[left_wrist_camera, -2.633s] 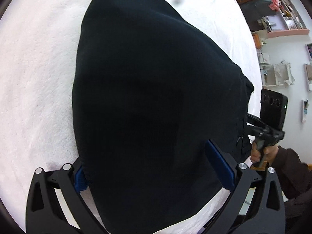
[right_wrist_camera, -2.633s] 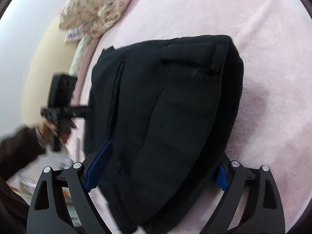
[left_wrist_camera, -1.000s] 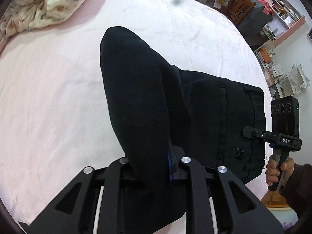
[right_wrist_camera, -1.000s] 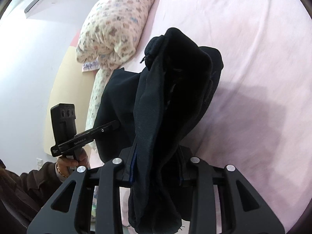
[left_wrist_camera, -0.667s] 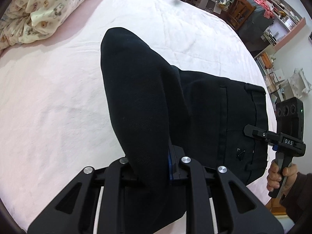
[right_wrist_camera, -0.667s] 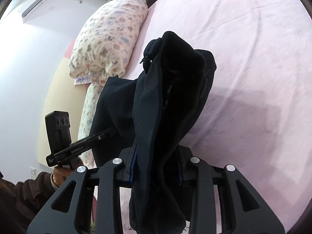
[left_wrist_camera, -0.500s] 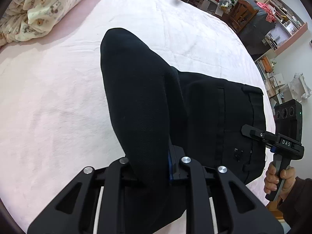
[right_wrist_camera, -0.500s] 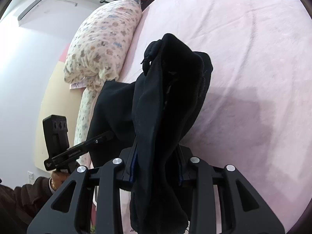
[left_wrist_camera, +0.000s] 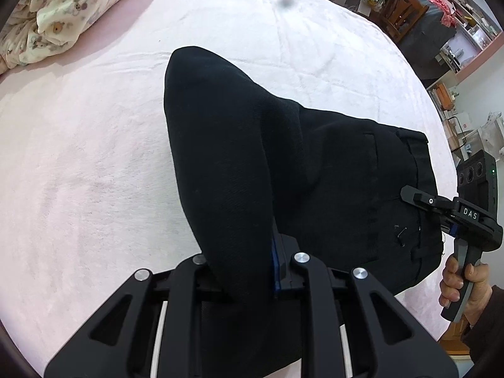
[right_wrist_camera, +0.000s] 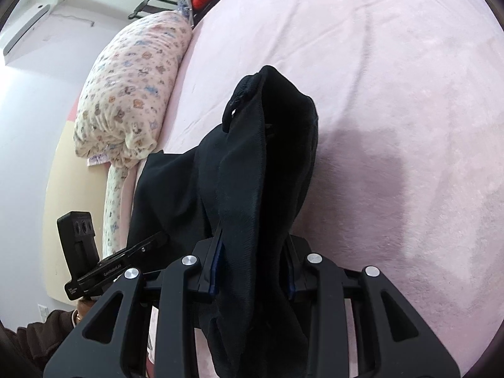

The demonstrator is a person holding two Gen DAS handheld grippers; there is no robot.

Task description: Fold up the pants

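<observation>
One pair black pants (left_wrist_camera: 330,170), partly folded on pink bed (left_wrist_camera: 78,173). Soft, limp, light; best held at hem edges. Left gripper (left_wrist_camera: 249,271) and right gripper (right_wrist_camera: 252,271) both clamp raised fabric.

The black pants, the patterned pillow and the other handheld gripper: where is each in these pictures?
black pants (left_wrist_camera: 340,170), left wrist view, on the flat part lying on the bed.
patterned pillow (right_wrist_camera: 132,91), right wrist view, on its printed side.
right gripper (left_wrist_camera: 419,197), left wrist view, at its tips, on the pants' waistband edge.
</observation>
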